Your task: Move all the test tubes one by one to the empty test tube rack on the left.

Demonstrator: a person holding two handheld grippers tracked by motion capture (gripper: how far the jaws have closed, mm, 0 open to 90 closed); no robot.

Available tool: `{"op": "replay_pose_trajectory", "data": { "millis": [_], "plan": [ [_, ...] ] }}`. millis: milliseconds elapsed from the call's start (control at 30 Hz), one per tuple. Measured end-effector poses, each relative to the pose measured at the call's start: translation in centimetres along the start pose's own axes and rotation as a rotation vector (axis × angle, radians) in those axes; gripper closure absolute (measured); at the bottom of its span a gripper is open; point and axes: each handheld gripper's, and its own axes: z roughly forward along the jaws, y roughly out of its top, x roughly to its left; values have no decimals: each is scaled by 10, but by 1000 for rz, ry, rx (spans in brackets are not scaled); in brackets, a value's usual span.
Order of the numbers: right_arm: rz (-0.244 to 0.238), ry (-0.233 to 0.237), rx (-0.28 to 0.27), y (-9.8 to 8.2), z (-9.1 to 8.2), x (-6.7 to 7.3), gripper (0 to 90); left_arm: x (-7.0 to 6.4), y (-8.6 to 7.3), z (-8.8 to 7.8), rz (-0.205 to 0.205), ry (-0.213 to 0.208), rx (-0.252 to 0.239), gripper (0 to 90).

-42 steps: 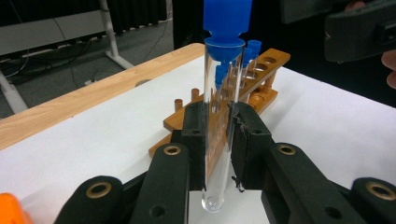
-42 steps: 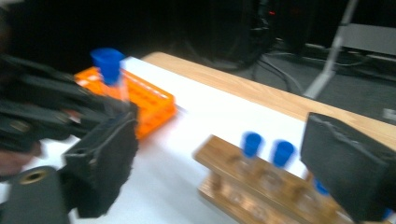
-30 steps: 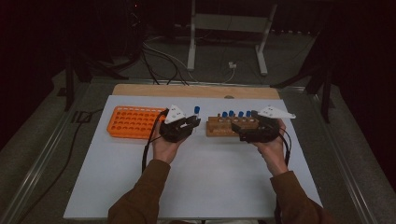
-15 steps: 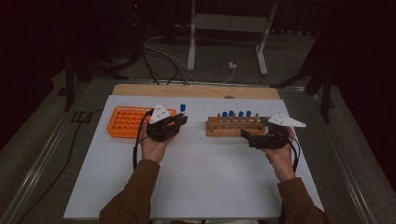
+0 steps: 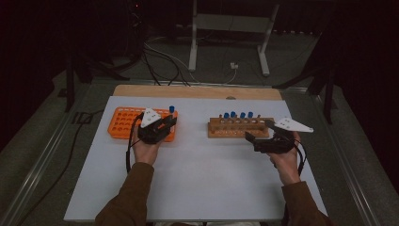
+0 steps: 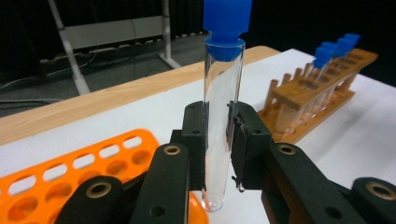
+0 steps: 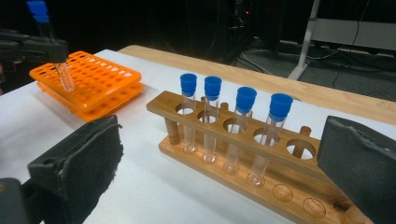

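**A Tube Held Over the Orange Rack**

A wooden rack (image 5: pixel 240 127) sits right of the middle of the high view, with four blue-capped tubes (image 7: pixel 211 117) standing in it. The orange rack (image 5: pixel 123 123) lies at the left on the white board (image 5: pixel 197 179).

The left gripper (image 5: pixel 168 123) has its jaws clamped on a clear test tube (image 6: pixel 221 116), upright, above the orange rack's edge. Its own view shows the round bottom below the jaws.

The right gripper (image 5: pixel 258 136) has its jaws wide apart, with nothing between them, near the wooden rack.
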Motion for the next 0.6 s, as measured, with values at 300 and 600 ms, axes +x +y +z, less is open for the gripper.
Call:
{"op": "replay_pose_trajectory", "data": {
  "millis": [300,600],
  "plan": [
    [11,16,-6,-1,0,-2,0,10,-16,9,-36,51,25,779],
    [13,23,1,-1,1,-1,0,14,-30,16,-46,65,75,778]
  ]
}}
